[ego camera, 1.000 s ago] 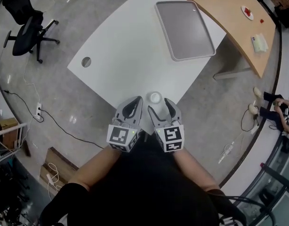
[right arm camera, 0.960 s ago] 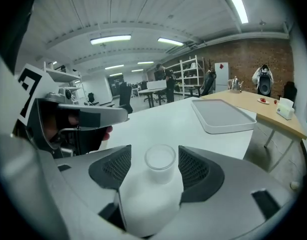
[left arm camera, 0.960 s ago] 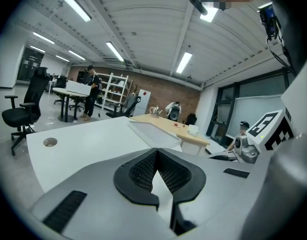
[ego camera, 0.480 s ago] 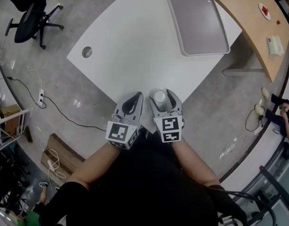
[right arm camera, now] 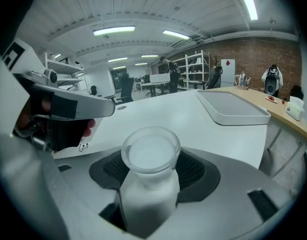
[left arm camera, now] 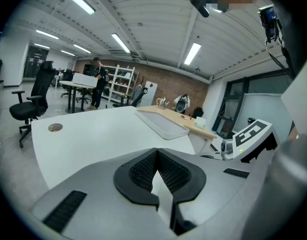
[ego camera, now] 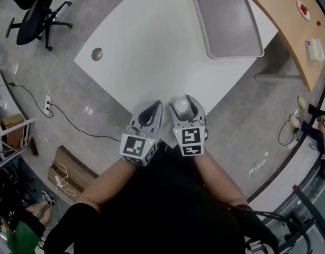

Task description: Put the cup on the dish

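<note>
A small frosted white cup [ego camera: 181, 106] stands upright at the near corner of the white table [ego camera: 152, 46]. My right gripper [ego camera: 182, 102] is around it, one jaw on each side, and I see no squeeze on the cup. In the right gripper view the cup [right arm camera: 151, 156] fills the gap between the dark pads [right arm camera: 196, 171]. My left gripper [ego camera: 150, 111] hovers just left of it, its tips together and nothing between them [left arm camera: 157, 156]. The grey dish, a shallow rectangular tray [ego camera: 226, 20], lies at the table's far right, well away from both grippers.
A round cable hole [ego camera: 97, 53] is in the table's left corner. A curved wooden desk [ego camera: 297, 33] with small items abuts the tray side. A black office chair [ego camera: 33, 9] and floor cables [ego camera: 51, 110] are to the left. The table's edge is right under the grippers.
The right gripper has moved forward, so the cup that stood just ahead of it, between the two grippers, now sits between its jaws. The left gripper stayed alongside.
</note>
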The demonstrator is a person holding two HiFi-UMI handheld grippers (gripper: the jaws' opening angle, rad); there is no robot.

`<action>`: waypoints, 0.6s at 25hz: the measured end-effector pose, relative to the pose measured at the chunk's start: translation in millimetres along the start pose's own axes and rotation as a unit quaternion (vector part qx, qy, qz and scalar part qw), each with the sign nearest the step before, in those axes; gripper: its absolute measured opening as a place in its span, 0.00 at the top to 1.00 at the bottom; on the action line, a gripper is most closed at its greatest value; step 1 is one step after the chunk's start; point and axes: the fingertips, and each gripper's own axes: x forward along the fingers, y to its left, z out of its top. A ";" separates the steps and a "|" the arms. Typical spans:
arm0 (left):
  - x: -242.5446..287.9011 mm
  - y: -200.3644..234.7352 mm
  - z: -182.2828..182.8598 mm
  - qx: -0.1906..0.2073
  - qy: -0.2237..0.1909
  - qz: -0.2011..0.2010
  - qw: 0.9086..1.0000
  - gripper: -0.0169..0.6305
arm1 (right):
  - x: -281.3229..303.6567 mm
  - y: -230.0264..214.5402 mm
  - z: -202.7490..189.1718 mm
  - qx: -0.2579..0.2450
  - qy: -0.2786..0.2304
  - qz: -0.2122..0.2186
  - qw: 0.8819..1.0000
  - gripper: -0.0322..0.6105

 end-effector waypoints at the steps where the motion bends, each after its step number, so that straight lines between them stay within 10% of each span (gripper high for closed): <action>1: -0.9 -0.6 1.5 0.002 -0.001 -0.001 1.000 0.96 | -2.4 -0.9 1.5 0.001 -0.003 -0.001 1.000 0.55; 15: -24.2 -60.2 84.4 0.026 -0.062 -0.049 0.997 0.96 | -125.2 -6.5 92.2 -0.008 -0.073 -0.030 0.997 0.55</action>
